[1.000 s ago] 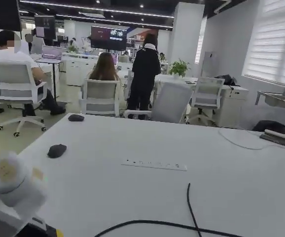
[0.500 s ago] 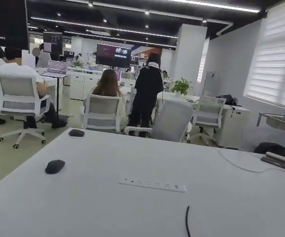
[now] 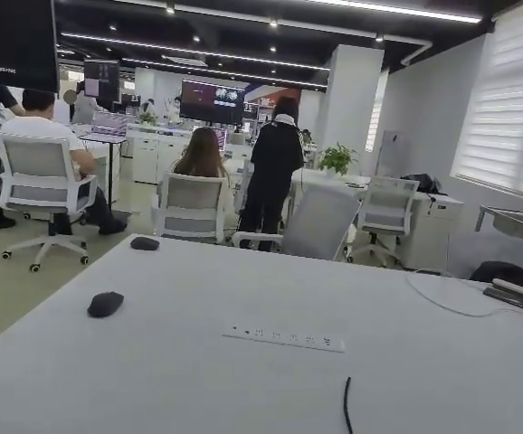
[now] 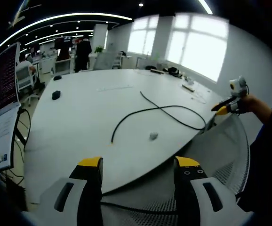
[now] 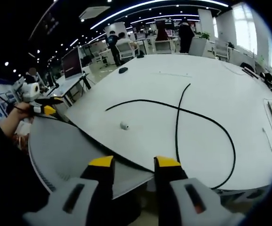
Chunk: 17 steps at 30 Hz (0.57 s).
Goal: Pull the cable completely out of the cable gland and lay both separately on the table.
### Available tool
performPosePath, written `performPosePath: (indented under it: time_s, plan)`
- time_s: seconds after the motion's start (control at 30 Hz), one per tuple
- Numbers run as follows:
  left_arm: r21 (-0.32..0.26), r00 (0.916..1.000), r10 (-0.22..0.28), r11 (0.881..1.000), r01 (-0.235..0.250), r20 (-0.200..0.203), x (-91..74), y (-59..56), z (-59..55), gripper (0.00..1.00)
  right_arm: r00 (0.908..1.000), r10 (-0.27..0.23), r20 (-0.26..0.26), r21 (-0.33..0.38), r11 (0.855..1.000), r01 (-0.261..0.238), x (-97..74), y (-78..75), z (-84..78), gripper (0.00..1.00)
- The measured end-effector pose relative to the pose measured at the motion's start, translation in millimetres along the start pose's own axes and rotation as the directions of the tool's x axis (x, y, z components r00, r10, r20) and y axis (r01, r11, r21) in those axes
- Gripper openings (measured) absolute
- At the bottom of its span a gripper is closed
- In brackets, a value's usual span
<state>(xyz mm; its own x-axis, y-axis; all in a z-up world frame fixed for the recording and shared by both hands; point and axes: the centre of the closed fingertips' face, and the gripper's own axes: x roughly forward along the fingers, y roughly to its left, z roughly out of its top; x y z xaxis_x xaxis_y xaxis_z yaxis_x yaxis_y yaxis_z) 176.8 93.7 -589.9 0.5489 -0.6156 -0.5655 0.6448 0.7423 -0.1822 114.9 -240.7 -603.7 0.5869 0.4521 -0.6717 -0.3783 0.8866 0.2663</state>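
I am holding left gripper (image 4: 138, 162), right gripper (image 5: 134, 161) short of table (image 4: 79, 117) edge, jaws spread, empty; cable (image 4: 159, 109), gland (image 4: 153, 136) lying apart on it.

A large white table (image 3: 198, 371) with a rounded edge is seen. A long black cable (image 5: 179, 108) is laid across its top in a loose curve that crosses over itself. A small grey cable gland (image 4: 153, 136) is set on the bare surface near the table's edge, apart from the cable and near one of its ends. A black computer mouse (image 3: 105, 304) is placed toward the left side, and a second black mouse (image 3: 144, 243) near the far edge. A white socket strip (image 3: 284, 338) is set flat in the middle. A thin white wire (image 3: 442, 303) and a dark flat object (image 3: 513, 297) are found at the right side.
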Motion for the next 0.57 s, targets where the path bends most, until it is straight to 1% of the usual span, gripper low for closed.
performPosePath:
  time_s: [0.07, 0.17, 0.2, 0.3, 0.37, 0.43, 0.57]
  plan:
    - [-0.014, 0.9999, -0.011, 1.000, 0.011, 0.008, 2.3, -4.6, -0.4, 0.61, 0.9999, 0.013, -0.004, 0.004, 1.000, -0.012, 3.0, 5.2, -1.2, 0.35]
    - [-0.025, 0.9996, -0.019, 0.999, 0.019, 0.021, 3.7, -8.8, 0.5, 0.60, 0.9998, 0.019, -0.011, 0.000, 1.000, -0.019, 5.3, 8.8, -1.7, 0.36]
    - [-0.026, 0.9995, -0.023, 0.999, 0.024, 0.020, 4.0, -10.6, 0.2, 0.60, 0.9997, 0.021, -0.013, -0.001, 1.000, -0.021, 5.6, 10.0, -1.6, 0.36]
    - [-0.030, 0.9982, -0.059, 0.998, 0.059, 0.010, 4.1, -17.8, -3.8, 0.60, 0.9995, 0.025, -0.018, -0.014, 1.000, -0.026, 6.6, 13.0, -2.0, 0.35]
    - [-0.031, 0.9983, -0.057, 0.998, 0.057, 0.011, 4.0, -16.8, -4.9, 0.59, 0.9995, 0.018, -0.026, -0.023, 1.000, -0.019, 6.7, 12.3, -3.3, 0.34]
    - [-0.035, 0.9984, -0.053, 0.998, 0.054, 0.018, 4.1, -16.1, -3.3, 0.59, 0.9993, 0.015, -0.033, -0.027, 1.000, -0.016, 6.6, 11.8, -4.7, 0.34]
    - [-0.034, 0.9975, -0.071, 0.997, 0.071, 0.008, 7.7, -20.9, -5.8, 0.59, 0.9993, 0.011, -0.036, -0.028, 1.000, -0.012, 5.4, 11.4, -5.3, 0.34]
